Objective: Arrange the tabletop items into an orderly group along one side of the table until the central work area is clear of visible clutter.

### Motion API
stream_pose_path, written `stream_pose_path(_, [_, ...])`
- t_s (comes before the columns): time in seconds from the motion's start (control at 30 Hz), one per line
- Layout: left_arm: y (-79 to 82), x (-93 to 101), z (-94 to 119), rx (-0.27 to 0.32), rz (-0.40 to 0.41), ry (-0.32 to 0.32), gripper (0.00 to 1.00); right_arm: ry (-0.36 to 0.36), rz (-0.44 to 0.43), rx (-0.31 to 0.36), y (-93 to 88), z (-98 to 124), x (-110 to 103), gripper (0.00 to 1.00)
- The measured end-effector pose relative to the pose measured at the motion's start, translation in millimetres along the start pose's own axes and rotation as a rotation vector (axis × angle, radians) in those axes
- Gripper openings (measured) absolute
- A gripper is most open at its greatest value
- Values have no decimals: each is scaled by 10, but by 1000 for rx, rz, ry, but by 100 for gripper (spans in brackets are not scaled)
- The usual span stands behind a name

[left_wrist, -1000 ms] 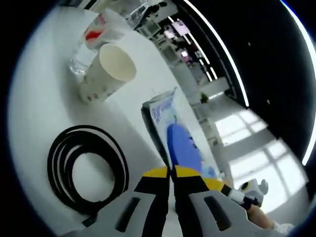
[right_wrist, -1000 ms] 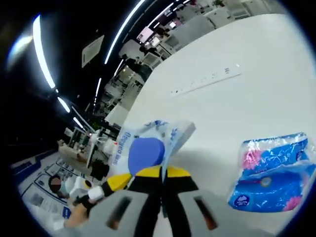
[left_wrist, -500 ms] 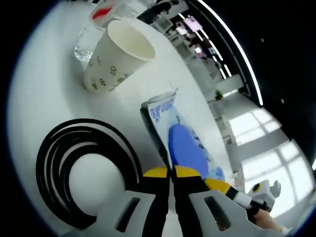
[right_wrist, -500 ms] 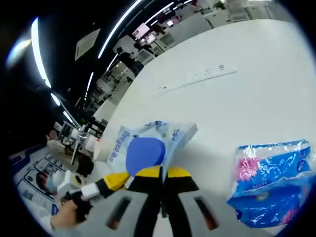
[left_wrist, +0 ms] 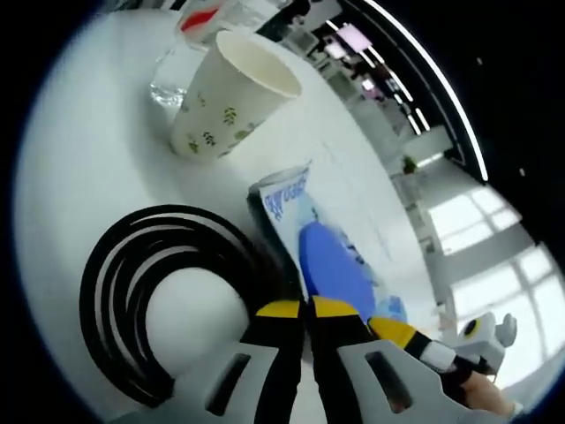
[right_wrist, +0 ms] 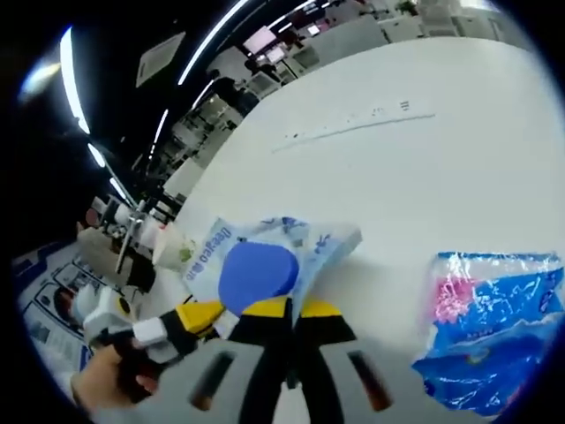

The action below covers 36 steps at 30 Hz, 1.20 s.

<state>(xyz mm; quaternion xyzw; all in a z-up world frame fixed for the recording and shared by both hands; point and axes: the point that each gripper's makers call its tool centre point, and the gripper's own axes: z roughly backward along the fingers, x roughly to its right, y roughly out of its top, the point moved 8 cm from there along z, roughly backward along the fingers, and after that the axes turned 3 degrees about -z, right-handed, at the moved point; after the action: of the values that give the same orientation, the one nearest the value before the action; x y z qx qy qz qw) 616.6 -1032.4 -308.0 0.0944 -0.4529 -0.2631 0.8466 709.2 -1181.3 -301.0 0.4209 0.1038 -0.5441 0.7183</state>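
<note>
Both the left tongs (left_wrist: pixel 305 311) and the right tongs (right_wrist: pixel 287 316) pinch tight on the wipes pack (left_wrist: pixel 322 256) beside the black cable (left_wrist: pixel 150 300) and paper cup (left_wrist: pixel 231 106), while the blue tissue pack (right_wrist: pixel 494 331) waits alone on the white surface (right_wrist: pixel 459 141).

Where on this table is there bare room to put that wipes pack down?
Bare table lies between the long white strip and the blue tissue pack. It is crowded where the paper cup, black cable coil and wipes pack sit close.
</note>
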Motion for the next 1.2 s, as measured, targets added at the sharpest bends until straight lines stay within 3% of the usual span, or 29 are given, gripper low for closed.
stream_pose_path(0.4, [-20, -30, -38, 31, -4, 52, 0, -22, 21, 19, 12, -11, 9, 3])
stream_pose_path(0.53, [-27, -38, -50, 32, -10, 55, 0, -18, 42, 43, 44, 62, -36, 17])
stream_pose_path(0.73, [-27, -44, -53, 30, -8, 55, 0, -35, 93, 70, 61, 176, -99, 25])
stream_pose_path(0.83, [-29, -46, -57, 29, -7, 56, 0, -53, 158, 78, 53, 251, -134, 29])
stream_pose_path(1.07, [-28, -40, -53, 28, -7, 59, 0, -148, 327, 90, 48, 429, -110, 28])
stream_pose_path(1.2, [-30, -39, -51, 27, -8, 59, 0, -186, 375, 129, 38, 534, -154, 17])
